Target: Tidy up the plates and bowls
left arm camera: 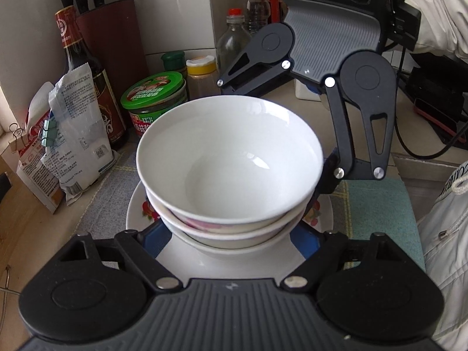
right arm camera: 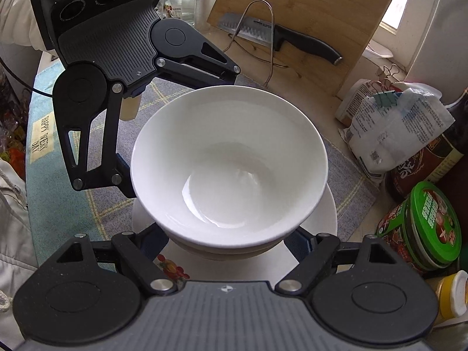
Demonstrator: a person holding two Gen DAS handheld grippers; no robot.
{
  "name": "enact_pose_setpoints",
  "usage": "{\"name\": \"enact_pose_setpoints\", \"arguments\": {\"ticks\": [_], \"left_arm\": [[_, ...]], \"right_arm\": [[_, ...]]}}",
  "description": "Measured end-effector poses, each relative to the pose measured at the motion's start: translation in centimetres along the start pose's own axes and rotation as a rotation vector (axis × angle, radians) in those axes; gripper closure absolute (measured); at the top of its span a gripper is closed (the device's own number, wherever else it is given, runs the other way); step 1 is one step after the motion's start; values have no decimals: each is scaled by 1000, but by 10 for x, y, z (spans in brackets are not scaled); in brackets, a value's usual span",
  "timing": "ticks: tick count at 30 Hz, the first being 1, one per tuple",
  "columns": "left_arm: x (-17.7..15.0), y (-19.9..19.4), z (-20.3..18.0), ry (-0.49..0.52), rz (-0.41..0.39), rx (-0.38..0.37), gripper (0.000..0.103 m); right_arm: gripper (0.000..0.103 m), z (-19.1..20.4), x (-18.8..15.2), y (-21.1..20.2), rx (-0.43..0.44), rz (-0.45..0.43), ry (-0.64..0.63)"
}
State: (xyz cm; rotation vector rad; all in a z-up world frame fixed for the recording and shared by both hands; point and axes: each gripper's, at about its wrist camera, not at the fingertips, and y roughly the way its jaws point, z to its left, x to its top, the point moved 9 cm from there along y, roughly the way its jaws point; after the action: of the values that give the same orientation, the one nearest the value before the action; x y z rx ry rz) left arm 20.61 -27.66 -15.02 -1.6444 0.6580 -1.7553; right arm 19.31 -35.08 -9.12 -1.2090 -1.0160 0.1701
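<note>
Checked mat (left arm camera: 96,199): left gripper (left arm camera: 231,234), right gripper (right arm camera: 231,239) angled down, both clamping plate (left arm camera: 222,263) (bowls (left arm camera: 231,158) stacked).

Both grippers' jaws hidden under the bowl stack (left arm camera: 231,175) (grip unclear), plate (right arm camera: 321,219) mostly covered.

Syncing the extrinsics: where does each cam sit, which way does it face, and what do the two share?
Left wrist: on the left gripper, looking down along its fingers at the stacked bowls on a plate; right gripper and a sleeve opposite.
Right wrist: on the right gripper, looking down at the stack from the other side; left gripper opposite.
Shared: bowls, plate, green-lidded jar.
</note>
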Motion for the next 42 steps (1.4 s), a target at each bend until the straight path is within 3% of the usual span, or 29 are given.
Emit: {"name": "enact_pose_setpoints", "arguments": {"ticks": [14, 19, 22, 28, 30, 32, 37, 42], "left_arm": [[-2, 2, 0, -11, -1, 35, 15], [-4, -9, 0, -51, -40, 61, 9], [-10, -22, 1, -69, -59, 99, 6], [-8, -85, -5, -130, -276, 219, 1], [-7, -108, -6, -177, -375, 233, 1], [-8, -122, -3, -234, -397, 283, 1], [-24, -138, 7, -406, -259, 462, 1], [-38, -150, -10, -495, -214, 444, 1]], "right_arm": [[14, -4, -4, 2, 12, -11, -8], [0, -9, -3, -3, 7, -49, 38], [0, -7, -4, -6, -25, -47, 55], [0, 16, -4, -23, -131, -47, 113], [0, 22, 0, -32, -197, -50, 171], [0, 29, 6, -43, -259, -69, 261], [0, 50, 5, -62, -446, -107, 564], [0, 78, -9, -72, -569, -146, 890]]}}
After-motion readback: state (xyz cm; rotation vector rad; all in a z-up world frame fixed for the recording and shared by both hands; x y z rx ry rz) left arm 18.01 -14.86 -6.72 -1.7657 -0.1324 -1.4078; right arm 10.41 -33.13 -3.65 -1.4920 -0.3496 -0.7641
